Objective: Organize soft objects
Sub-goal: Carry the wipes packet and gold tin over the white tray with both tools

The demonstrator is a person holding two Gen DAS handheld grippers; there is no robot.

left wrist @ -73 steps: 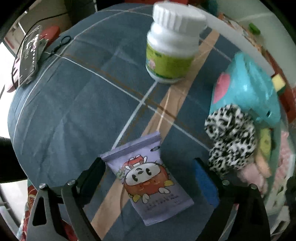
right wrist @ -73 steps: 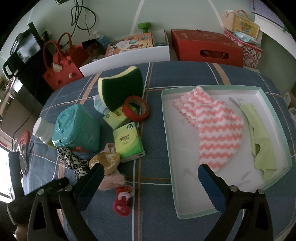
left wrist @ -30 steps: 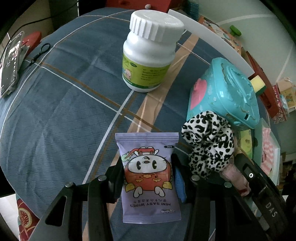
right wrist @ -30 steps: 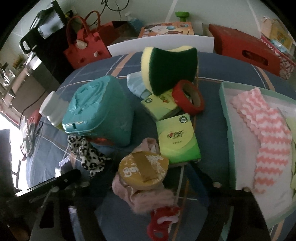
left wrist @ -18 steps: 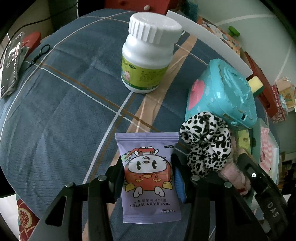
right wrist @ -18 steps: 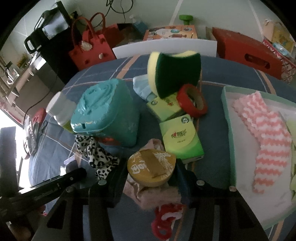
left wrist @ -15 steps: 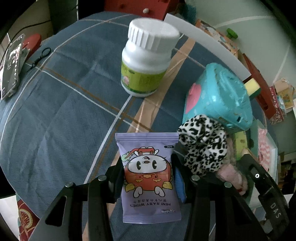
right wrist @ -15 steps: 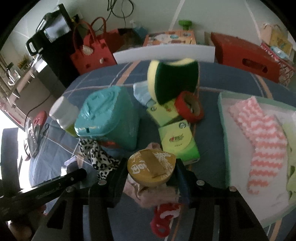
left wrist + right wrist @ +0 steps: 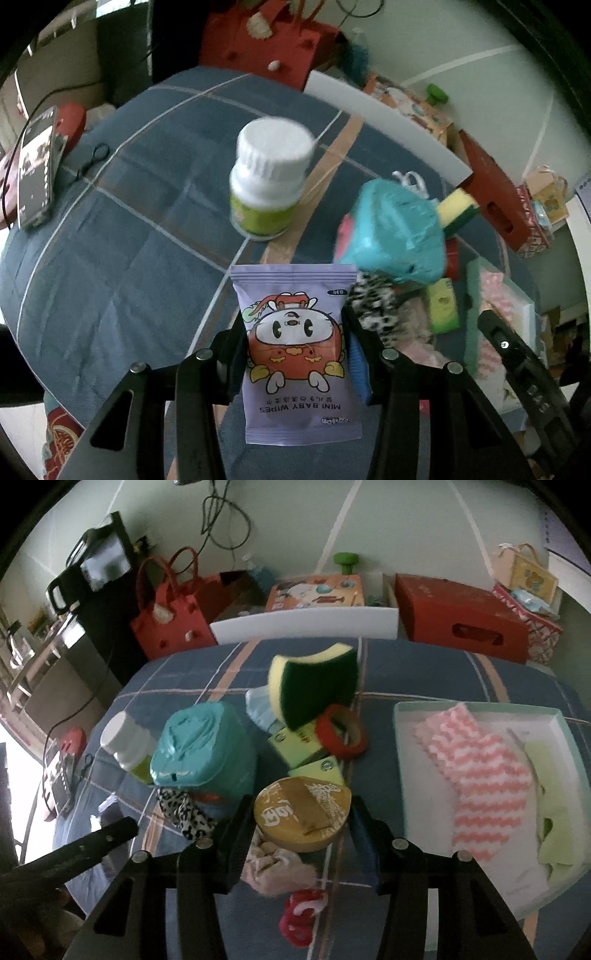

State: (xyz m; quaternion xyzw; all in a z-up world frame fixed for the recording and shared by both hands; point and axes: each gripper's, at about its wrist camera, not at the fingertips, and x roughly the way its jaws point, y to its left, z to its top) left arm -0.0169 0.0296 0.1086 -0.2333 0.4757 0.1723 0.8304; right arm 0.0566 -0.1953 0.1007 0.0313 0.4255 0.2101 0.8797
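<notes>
Purple wipes pack (image 9: 295, 347) clamped between left tongs (image 9: 295, 354), pads pressing both side edges, pack raised off the blue plaid cloth (image 9: 122, 236) on the counter. Print on the pack upside down toward the camera. White pill bottle (image 9: 271, 184) with green label beyond the pack, upright on the cloth, blurred. Teal tub (image 9: 397, 236) right of the bottle, leopard scrunchie (image 9: 375, 304) just beside the pack's right edge, below the tub. Phone (image 9: 35, 168) far left of the bottle at the cloth's edge.

Right tongs (image 9: 301, 825) clenched on a round gold tin (image 9: 303, 818), jaws just been closing, tin between them with both pads against its rim. Pink fuzzy thing (image 9: 275, 866) directly under the tin; touching or not, cannot tell. Red and white clip (image 9: 301, 912) below that on the cloth. Green tissue pack (image 9: 319, 770) just behind the tin, second one (image 9: 297, 744) behind that. Yellow-green sponge (image 9: 314, 685) standing tilted on top of the second pack, red tape ring (image 9: 341, 733) beside it. White tray (image 9: 402, 760) right of the tin, holding a pink zigzag cloth (image 9: 476, 771) and a pale green cloth (image 9: 550, 797). Red box (image 9: 458, 618) and red bag (image 9: 170, 618) beyond the counter's far edge.
</notes>
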